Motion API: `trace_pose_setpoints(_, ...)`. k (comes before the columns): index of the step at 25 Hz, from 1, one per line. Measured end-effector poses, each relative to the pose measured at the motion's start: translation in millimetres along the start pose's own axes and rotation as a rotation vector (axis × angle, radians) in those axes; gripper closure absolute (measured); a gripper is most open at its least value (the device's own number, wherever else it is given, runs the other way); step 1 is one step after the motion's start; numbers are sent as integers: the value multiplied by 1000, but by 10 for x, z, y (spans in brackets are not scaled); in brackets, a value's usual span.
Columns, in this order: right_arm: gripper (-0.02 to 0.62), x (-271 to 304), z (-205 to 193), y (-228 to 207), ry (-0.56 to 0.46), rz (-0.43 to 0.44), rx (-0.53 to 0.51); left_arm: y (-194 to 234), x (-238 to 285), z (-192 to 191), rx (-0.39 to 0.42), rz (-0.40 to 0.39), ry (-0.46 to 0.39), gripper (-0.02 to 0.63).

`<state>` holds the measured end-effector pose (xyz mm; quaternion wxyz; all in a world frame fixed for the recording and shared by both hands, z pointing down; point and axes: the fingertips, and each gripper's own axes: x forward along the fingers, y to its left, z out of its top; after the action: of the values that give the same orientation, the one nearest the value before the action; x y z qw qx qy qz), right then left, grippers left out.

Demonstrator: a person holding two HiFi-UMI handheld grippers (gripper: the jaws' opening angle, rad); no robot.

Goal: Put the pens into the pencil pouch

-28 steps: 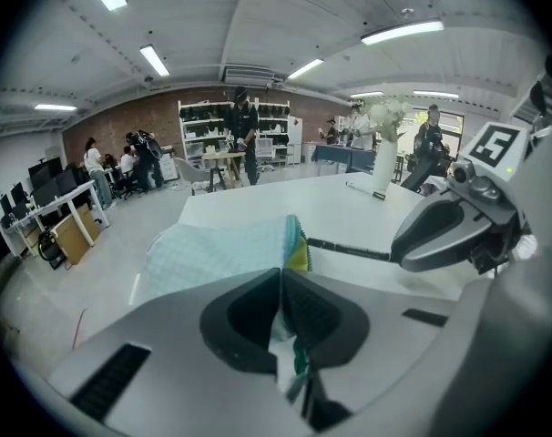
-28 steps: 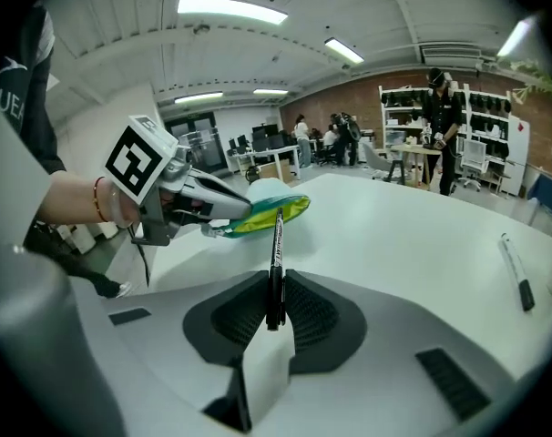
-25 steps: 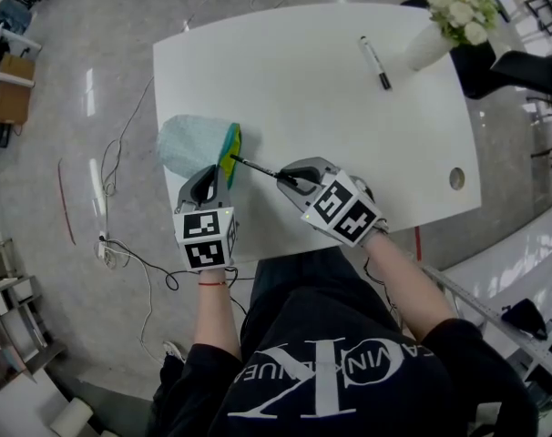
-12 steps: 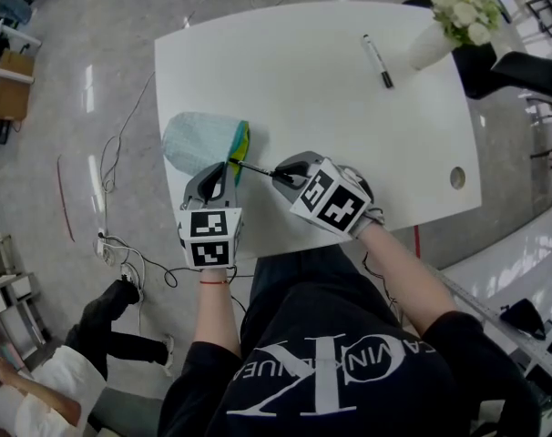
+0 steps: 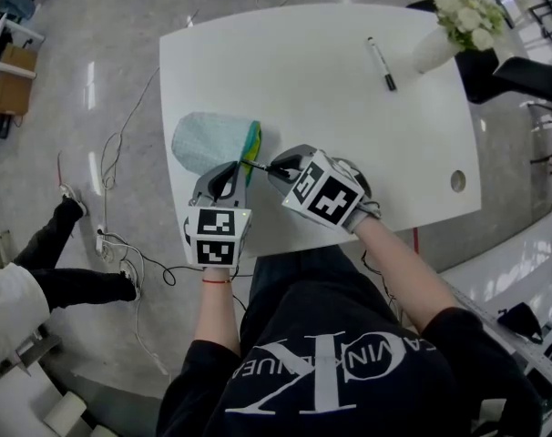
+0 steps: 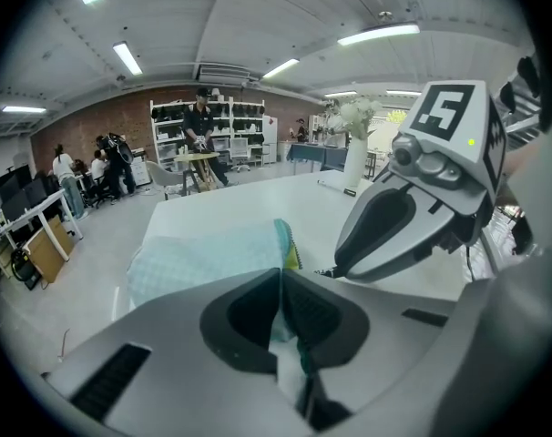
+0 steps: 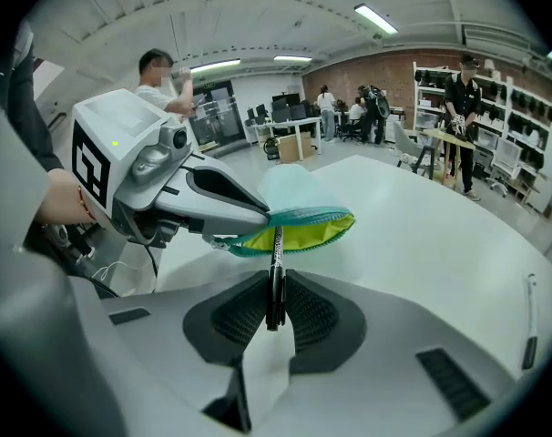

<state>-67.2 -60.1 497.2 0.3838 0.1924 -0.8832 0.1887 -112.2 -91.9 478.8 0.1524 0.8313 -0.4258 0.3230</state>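
At pouch mouth: left gripper pinched tight on pouch lip, right gripper clamping pen; hold lip raised, slide pen straight inside.

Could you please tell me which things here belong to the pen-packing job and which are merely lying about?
Job: pencil pouch, its edge pinched by the left gripper; black pen clamped in the right gripper, tip at the pouch mouth; second pen on the table.
Lying about: vase of flowers; floor cables.

The pouch is pale teal check (lining yellow-green), the pen black, the table white.
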Motion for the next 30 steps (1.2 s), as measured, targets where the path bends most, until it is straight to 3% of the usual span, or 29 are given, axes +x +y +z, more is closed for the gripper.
trace_pose_setpoints(9,526,59,93,-34,23,-1,-34,-198,6,74,0,-64,-22,594)
trace_pose_setpoints(15,525,91,176,-35,27,-22,-55,-293,-24,145,-46,-119,-64,595)
trace_pose_setpoints(30,499,-202,-60,-64,-112,-23,61,-202,-6,194,-90,-90,-81,595)
